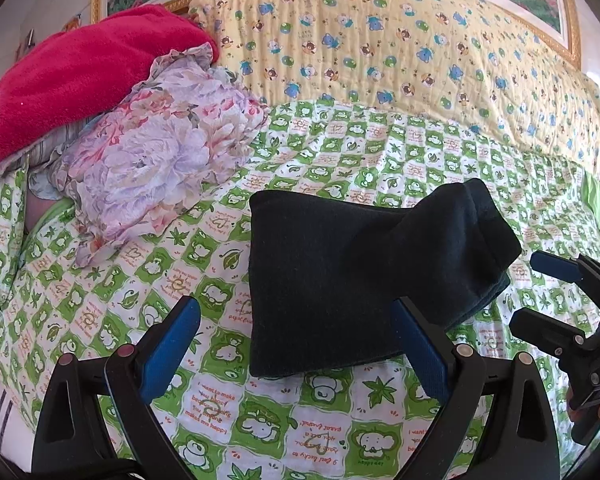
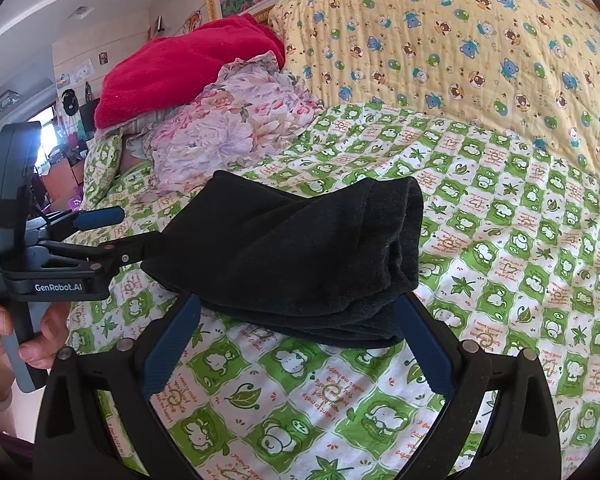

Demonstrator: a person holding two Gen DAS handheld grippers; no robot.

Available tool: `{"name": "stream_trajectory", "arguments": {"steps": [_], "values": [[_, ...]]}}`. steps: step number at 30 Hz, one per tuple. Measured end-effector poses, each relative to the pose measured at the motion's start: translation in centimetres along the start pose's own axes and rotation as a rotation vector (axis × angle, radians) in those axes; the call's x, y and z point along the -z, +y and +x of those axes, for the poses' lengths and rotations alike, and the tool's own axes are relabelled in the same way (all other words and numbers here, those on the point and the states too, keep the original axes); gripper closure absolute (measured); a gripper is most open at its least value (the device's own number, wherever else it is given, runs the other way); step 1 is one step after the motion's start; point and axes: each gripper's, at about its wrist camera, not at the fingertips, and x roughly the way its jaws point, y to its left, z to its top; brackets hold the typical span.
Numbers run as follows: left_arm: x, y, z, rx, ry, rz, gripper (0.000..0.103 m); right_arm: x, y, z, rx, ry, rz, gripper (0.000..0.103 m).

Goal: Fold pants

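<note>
Lying folded on the green-and-white checked bedsheet (image 1: 204, 400), the black pants (image 1: 340, 280) sit as a compact, thick bundle just ahead of both tools. From the left gripper (image 1: 296, 344) the bundle is straight in front, its near edge between the spread blue fingers, which hold nothing. The right gripper (image 2: 296, 344) also stands wide apart and empty, its tips just beside the bundle's near edge; whether they touch the cloth I cannot tell. In the left wrist view the long axis runs across, from a squared flat end on the left to a raised, rumpled end on the right, where stacked layers point up and away toward the yellow bear-print quilt (image 1: 380, 40). That lifted end lies nearer the right gripper, so I judge that side better placed to press it flat or tuck it. The folding looks nearly done, only that puffed end wanting attention. A floral pillow (image 1: 160, 152) and a red blanket (image 1: 80, 76) sit well apart, up at the left.
</note>
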Motion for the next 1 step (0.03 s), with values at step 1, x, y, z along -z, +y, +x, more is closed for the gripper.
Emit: {"name": "stream_trajectory", "arguments": {"steps": [1], "values": [[0.03,-0.07,0.13,0.003,0.004,-0.001,0.007,0.0,0.0,0.0,0.0,-0.001,-0.001,0.005]]}}
